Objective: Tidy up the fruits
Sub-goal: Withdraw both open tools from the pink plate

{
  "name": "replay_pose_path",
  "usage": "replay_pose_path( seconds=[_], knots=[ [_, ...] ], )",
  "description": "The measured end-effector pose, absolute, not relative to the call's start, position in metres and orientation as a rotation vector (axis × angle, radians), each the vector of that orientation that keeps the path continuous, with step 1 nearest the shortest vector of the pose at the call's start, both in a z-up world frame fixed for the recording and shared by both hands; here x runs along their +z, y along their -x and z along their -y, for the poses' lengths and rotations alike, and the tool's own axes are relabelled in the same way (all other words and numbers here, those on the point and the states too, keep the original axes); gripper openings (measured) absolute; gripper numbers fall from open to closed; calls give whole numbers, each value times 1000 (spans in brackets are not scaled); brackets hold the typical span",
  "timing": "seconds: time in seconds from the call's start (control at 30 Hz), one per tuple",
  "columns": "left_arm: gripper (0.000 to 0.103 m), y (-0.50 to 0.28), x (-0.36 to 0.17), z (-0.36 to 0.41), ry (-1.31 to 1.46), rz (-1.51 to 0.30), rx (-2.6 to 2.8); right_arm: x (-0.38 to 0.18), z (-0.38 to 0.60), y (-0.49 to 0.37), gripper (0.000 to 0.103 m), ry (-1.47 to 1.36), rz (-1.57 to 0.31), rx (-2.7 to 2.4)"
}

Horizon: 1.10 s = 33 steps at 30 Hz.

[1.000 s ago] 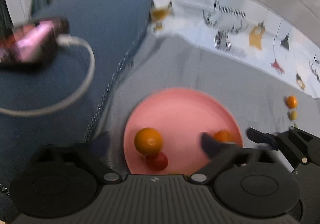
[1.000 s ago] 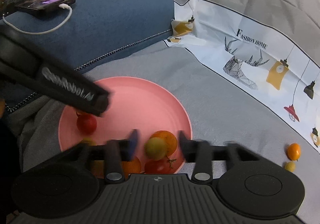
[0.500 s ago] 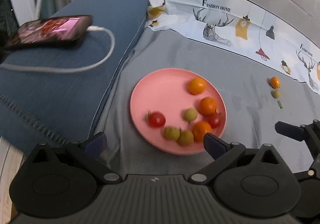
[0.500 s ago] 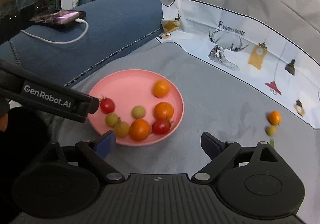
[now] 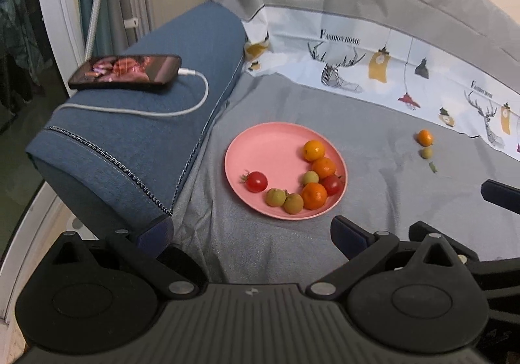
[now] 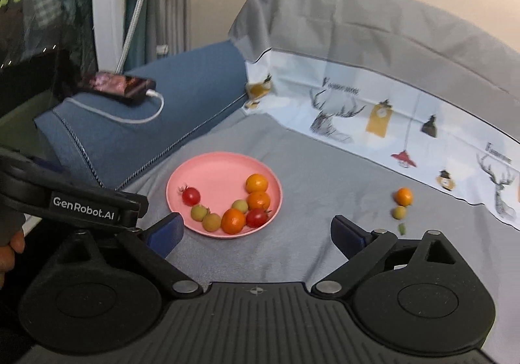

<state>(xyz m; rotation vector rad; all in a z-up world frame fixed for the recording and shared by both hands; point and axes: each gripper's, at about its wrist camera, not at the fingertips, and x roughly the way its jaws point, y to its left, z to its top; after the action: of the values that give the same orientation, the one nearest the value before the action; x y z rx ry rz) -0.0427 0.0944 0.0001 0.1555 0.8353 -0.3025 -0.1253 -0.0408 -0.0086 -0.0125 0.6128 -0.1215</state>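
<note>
From where I sit: far left, a dark phone [image 5: 125, 72] lies on a blue padded cushion [image 5: 152, 123], with a white cable [image 5: 169, 110] looping from its end.

Centre: round pink plate [image 5: 260, 149], smooth, shallow rim, on grey cloth [image 5: 373, 143]. In it are three oranges [image 5: 314, 150], two red tomatoes [image 5: 256, 181] and three greenish fruits [image 5: 276, 196]. One tomato sits apart at the left; the rest cluster along the right and near rim.

Right: a small orange [image 5: 425, 137] and a greenish fruit [image 5: 426, 153] lie loose on the cloth, just beside each other, well apart from the plate.

Behind runs a white printed border with deer and lamps.

My left hand-held gripper [image 5: 252, 231] is released, with nothing between the fingers. My right hand-held gripper [image 6: 256, 229] has just been opening; it is spread wide and empty, short of the plate.
</note>
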Motion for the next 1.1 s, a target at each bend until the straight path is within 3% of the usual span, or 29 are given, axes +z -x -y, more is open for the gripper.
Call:
replay_pose_path(
  seconds=[0.5, 1.1],
  knots=[
    [103, 86, 30, -98, -163, -727, -304, 13, 34, 174, 100, -13, -515, -149],
    [103, 89, 29, -96, -185, -725, -302, 10, 38, 177, 100, -44, -515, -146]
  ],
)
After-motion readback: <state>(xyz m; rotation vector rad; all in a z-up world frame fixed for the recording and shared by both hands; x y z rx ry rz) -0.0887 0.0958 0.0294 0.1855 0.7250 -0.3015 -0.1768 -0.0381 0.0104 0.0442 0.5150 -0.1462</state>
